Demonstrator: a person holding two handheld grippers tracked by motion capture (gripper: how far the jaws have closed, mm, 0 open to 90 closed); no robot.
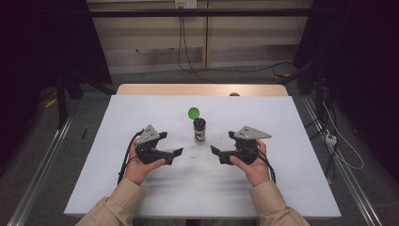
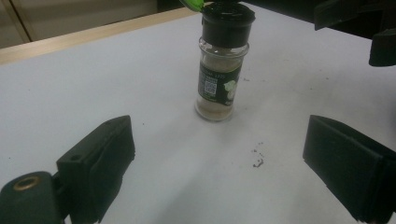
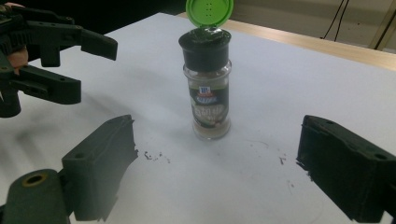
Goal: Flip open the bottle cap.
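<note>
High view: both grippers, left (image 1: 179, 151) and right (image 1: 214, 149), gape empty beside the spice jar (image 1: 199, 130) (green lid (image 1: 193, 113) flipped up); steady its body before pressing the lid shut.

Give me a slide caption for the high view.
Open left gripper and right gripper flank an upright spice jar, green lid flipped open.

The jar (image 3: 206, 88) carries a dark label with a red "Mc" brand mark at its top; the larger white lettering beneath it is too blurred to read. The label's other side bears a small square code (image 2: 208, 86).
</note>
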